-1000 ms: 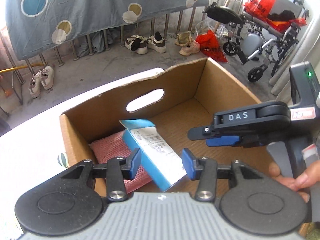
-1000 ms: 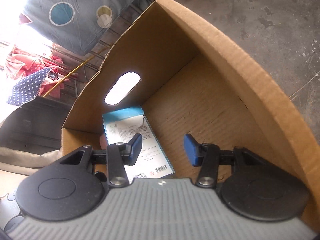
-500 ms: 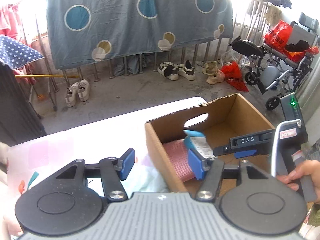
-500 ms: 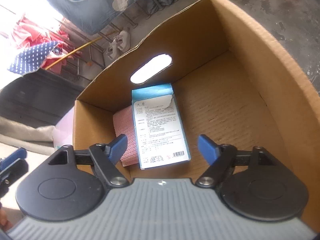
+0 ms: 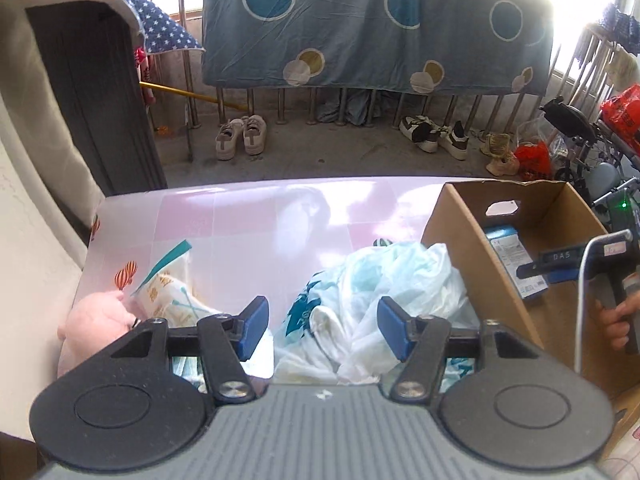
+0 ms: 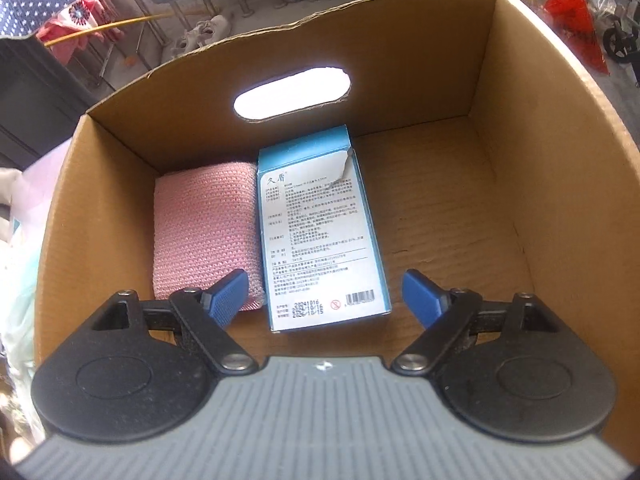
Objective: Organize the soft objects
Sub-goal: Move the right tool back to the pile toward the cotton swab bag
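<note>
A cardboard box point(image 6: 540, 128) with a handle slot holds a pink knitted cloth point(image 6: 204, 224) and a blue-and-white packet point(image 6: 320, 236) lying side by side. My right gripper point(image 6: 324, 296) is open and empty above the box's near side. It also shows in the left wrist view point(image 5: 560, 270) over the box point(image 5: 460, 248). My left gripper point(image 5: 320, 328) is open and empty above a heap of white and teal plastic bags point(image 5: 380, 288) on the pink table point(image 5: 260, 220). A pink plush toy point(image 5: 94, 326) and a printed packet point(image 5: 168, 292) lie at the left.
A dark cabinet point(image 5: 92, 92) stands beyond the table's left corner. Shoes point(image 5: 240, 136), a hanging blue sheet point(image 5: 372, 24) on a rail and a wheelchair point(image 5: 580, 128) are on the floor behind. The box stands at the table's right edge.
My left gripper has pulled back out of the box and swung left over the bags. My right gripper has opened wider and backed up; the blue packet lies flat in the box.
</note>
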`<state>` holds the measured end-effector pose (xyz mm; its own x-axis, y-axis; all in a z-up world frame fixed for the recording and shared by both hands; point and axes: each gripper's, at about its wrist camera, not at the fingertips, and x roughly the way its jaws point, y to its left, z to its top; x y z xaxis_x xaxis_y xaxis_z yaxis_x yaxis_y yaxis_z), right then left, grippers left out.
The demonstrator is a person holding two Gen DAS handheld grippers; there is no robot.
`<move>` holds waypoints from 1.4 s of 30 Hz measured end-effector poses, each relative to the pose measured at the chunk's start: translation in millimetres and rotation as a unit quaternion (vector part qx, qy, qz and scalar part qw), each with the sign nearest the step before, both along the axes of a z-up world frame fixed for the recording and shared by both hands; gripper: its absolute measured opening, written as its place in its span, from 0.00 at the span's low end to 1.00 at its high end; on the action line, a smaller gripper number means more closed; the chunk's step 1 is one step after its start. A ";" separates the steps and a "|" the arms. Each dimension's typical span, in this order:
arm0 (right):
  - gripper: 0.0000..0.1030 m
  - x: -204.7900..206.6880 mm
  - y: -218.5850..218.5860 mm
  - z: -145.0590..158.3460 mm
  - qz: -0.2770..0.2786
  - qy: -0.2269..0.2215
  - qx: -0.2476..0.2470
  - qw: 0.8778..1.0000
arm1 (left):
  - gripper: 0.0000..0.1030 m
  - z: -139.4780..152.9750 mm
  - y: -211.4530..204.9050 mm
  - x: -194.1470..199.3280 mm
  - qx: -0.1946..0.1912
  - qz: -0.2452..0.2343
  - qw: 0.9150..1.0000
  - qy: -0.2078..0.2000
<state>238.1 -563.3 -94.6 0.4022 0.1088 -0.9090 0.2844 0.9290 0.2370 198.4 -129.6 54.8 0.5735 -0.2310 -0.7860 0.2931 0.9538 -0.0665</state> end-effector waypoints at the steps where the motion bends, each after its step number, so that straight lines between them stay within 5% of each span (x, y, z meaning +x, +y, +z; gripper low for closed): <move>1: 0.82 -1.0 -2.4 0.8 -0.005 -0.001 0.000 1.000 | 0.60 -4.9 7.1 -4.7 0.002 0.002 1.000 0.001; 4: 0.82 -5.9 -7.3 6.2 -0.014 -0.008 -0.010 1.000 | 0.60 -15.3 18.6 -16.6 0.009 0.003 1.000 0.001; 15: 0.82 -68.2 4.5 70.5 -0.038 -0.111 0.095 0.989 | 0.64 -45.6 69.7 -78.3 0.002 0.034 0.999 -0.001; 28: 0.82 -90.0 129.7 136.2 0.080 -0.169 0.170 0.968 | 0.64 -46.7 159.7 -148.3 -0.004 0.132 0.990 -0.041; 36: 0.80 -43.9 236.7 138.7 0.156 -0.152 0.218 0.951 | 0.63 -19.8 172.7 -107.7 -0.027 0.151 0.986 -0.071; 42: 0.75 31.1 317.0 110.8 0.201 -0.105 0.230 0.946 | 0.55 -29.4 161.5 -12.6 -0.031 0.152 0.988 -0.001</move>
<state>269.2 -246.3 16.2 0.4109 0.6564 -0.6326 -0.1693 0.7368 0.6546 185.8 31.9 25.4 0.6257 -0.0961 -0.7741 -0.0056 0.9918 -0.1276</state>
